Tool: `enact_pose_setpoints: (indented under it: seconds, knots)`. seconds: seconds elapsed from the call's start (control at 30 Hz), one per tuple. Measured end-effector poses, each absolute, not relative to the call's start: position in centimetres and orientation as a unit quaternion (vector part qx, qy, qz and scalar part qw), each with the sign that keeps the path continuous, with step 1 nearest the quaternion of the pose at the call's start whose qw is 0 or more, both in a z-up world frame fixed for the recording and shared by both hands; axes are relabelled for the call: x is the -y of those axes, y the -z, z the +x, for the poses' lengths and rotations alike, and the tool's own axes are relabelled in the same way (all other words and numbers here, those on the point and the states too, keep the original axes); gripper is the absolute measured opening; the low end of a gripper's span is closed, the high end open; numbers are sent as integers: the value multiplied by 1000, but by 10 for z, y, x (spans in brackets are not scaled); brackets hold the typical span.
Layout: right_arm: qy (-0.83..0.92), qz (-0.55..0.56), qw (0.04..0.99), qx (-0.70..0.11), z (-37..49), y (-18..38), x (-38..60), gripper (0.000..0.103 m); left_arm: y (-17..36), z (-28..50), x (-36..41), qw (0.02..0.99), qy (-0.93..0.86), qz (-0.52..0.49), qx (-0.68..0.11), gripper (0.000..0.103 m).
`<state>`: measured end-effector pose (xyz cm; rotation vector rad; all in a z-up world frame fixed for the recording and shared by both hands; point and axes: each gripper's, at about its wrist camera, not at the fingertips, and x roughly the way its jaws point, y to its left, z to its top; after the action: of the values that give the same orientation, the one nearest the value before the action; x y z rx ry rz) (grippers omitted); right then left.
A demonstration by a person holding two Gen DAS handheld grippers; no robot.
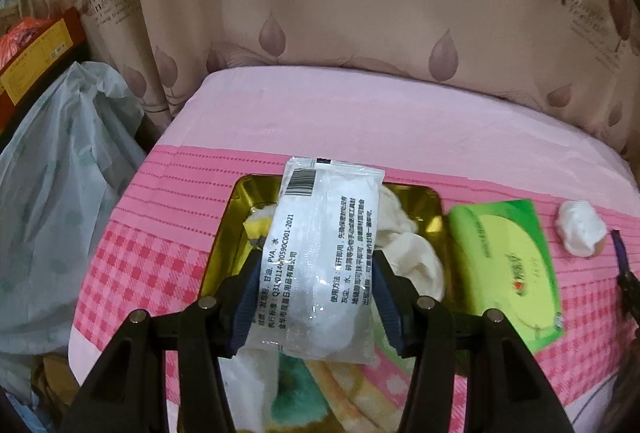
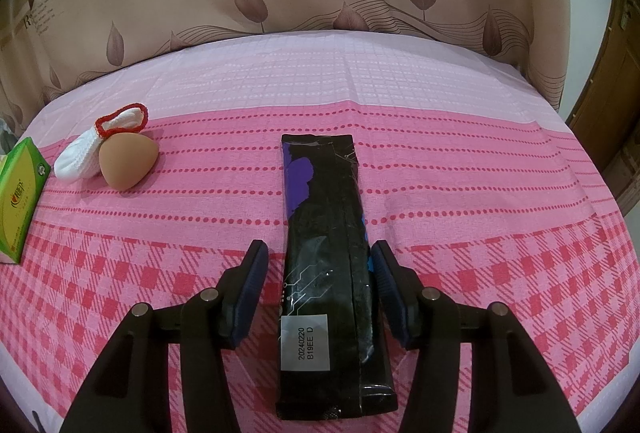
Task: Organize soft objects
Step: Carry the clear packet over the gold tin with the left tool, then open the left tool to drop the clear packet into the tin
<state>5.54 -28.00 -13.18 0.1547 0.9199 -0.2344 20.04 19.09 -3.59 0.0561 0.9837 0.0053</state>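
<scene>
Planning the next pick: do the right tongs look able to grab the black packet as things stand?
Probably yes. The right tongs are open and already straddle the black packet, which lies flat on the pink cloth with nothing on top of it.

Pink checked cloth — black-purple packet, green-yellow box, gold tin.

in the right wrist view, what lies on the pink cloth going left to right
green tissue pack → white knitted sock with red cuff → tan teardrop makeup sponge → long black packet with purple print, lying between the open right gripper fingers
</scene>
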Motion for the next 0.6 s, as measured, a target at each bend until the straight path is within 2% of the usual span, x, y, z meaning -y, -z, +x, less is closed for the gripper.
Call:
enact_pose_setpoints:
  seconds: [0.6]
  knots:
    - [114,74,886,-443,55,132,280,51,69,235,-201,854,-32,33,-518,56]
